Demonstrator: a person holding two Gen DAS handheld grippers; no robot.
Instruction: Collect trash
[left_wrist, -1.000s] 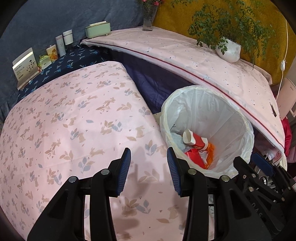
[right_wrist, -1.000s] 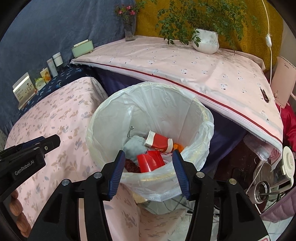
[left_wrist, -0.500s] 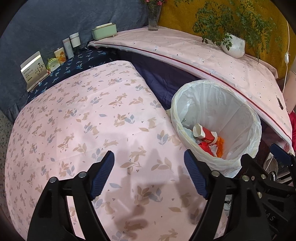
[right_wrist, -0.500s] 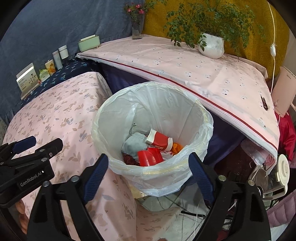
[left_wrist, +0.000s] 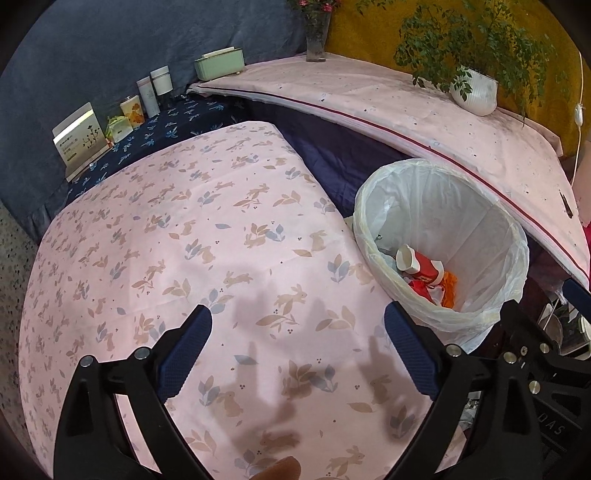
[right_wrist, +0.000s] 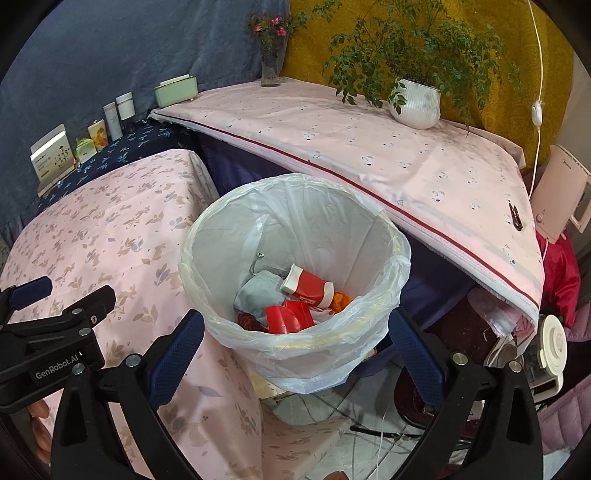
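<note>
A: Two grippers, both with nothing in them. The left gripper (left_wrist: 297, 330) hangs over the bare middle of the rabbit-print tablecloth (left_wrist: 207, 229), its jaws opening and only cloth showing between them. The right gripper (right_wrist: 295, 336) frames the near rim of the trash bin (right_wrist: 376, 218), jaws also opening, pads clear of the liner.

B: And the trash itself?

A: Down in the bin, which stands just off the table's right edge, under the overhang of the second pink-covered table (right_wrist: 369, 155). I can see a crushed red paper cup (right_wrist: 308, 286), a red plastic piece (right_wrist: 288, 319), a grey cloth wad (right_wrist: 256, 293) and something orange (right_wrist: 341, 299). No loose litter shows on the tablecloth in either view.

B: So the collecting looks about finished. What could spoil it?

A: My worry is the bag liner (right_wrist: 258, 229). It is thin and only folded over the rim; if the right gripper dips or pushes forward, a finger could snag the plastic and drag it inward, or nudge the light bin over. The left one risks less, though a low pass could catch and bunch the cloth toward the edge.
</note>
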